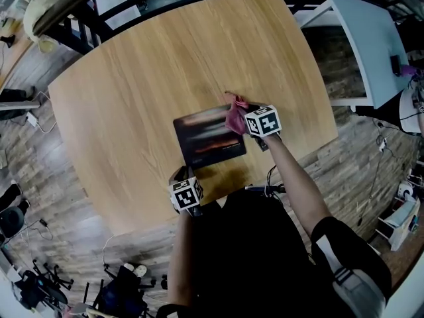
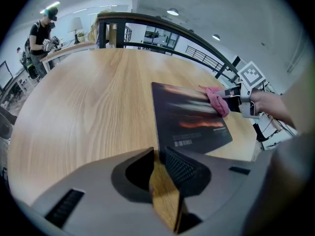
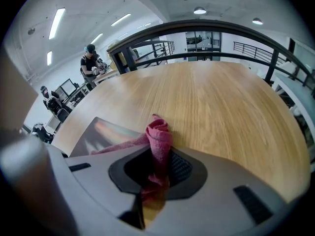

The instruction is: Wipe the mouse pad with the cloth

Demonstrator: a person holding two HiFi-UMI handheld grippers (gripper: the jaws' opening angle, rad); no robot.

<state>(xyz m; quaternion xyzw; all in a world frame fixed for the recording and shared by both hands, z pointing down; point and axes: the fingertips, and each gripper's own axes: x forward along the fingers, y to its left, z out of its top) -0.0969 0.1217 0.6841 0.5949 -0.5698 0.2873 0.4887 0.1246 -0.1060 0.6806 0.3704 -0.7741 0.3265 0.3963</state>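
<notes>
A dark mouse pad [image 1: 205,144] with a blurred orange print lies on the round wooden table [image 1: 132,91], near the front edge. My right gripper [image 1: 248,120] is shut on a pink cloth [image 1: 234,116], which rests on the pad's far right corner. In the right gripper view the cloth [image 3: 158,136] stands bunched between the jaws of that gripper [image 3: 160,154], trailing onto the pad [image 3: 98,132]. My left gripper [image 1: 183,176] sits at the pad's near left corner. In the left gripper view its jaws [image 2: 158,154] stand close together on that corner of the pad [image 2: 189,119]; the cloth [image 2: 216,100] shows beyond.
A dark curved railing [image 3: 221,28] runs behind the table. A white desk [image 1: 368,45] stands at the right. A person [image 2: 39,36] works at a bench far off. Cables and gear lie on the floor [image 1: 40,270] at lower left.
</notes>
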